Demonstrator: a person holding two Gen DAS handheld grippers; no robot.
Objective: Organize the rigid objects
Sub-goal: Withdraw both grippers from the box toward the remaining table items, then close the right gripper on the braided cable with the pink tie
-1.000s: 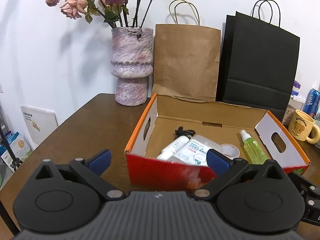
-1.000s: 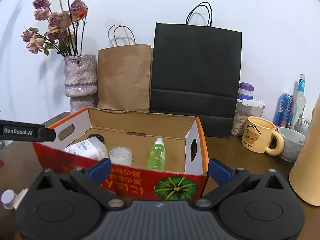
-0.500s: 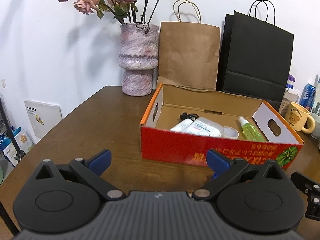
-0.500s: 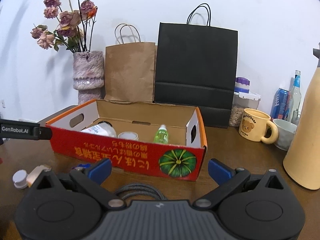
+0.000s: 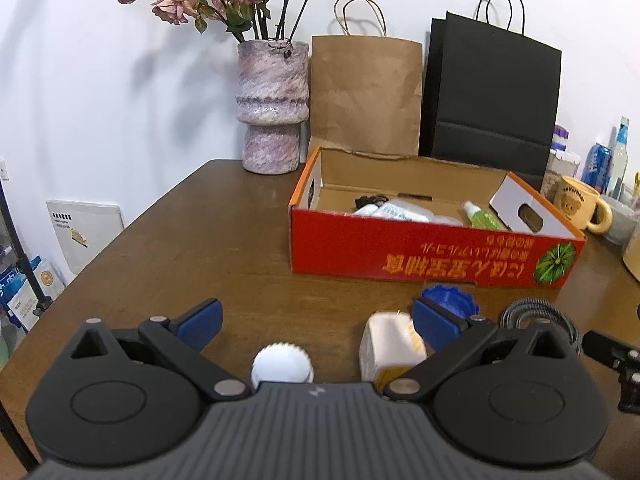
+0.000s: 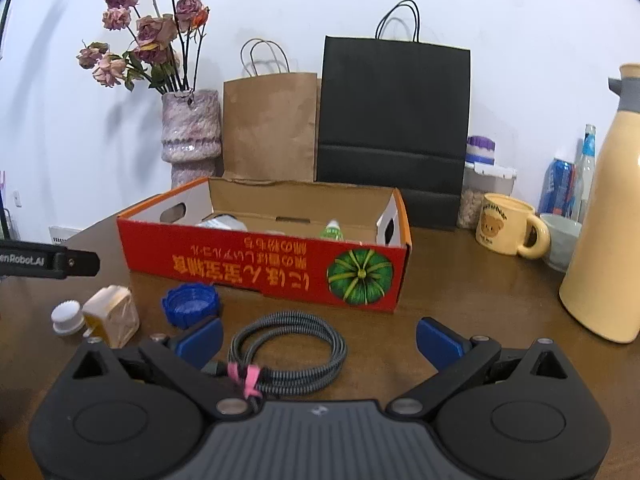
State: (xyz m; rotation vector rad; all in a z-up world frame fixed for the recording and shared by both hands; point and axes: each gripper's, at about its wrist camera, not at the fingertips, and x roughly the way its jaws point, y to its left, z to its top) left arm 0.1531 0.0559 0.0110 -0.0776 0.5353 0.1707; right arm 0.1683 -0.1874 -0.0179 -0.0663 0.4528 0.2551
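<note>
A red cardboard box [image 5: 432, 258] [image 6: 264, 264] stands on the wooden table and holds a green bottle [image 5: 480, 218], a white pack and other items. In front of it lie a white cap [image 5: 282, 364] [image 6: 67, 316], a cream square block [image 5: 390, 344] [image 6: 112, 314], a blue lid [image 5: 452, 300] [image 6: 191, 304] and a coiled grey cable [image 6: 284, 348] [image 5: 536, 316]. My left gripper [image 5: 316, 322] is open and empty, above the cap and block. My right gripper [image 6: 318, 338] is open and empty, over the cable.
A vase of dried roses [image 5: 274, 104], a brown paper bag [image 5: 366, 96] and a black bag [image 5: 490, 96] stand behind the box. A bear mug [image 6: 506, 230], bowl, cans, jar and a tall cream flask [image 6: 608, 208] stand at the right. The table's left edge drops off [image 5: 132, 224].
Both grippers have pulled back from the box toward the table's front. The cap, block, blue lid and cable have come into view below them. Both stay open.
</note>
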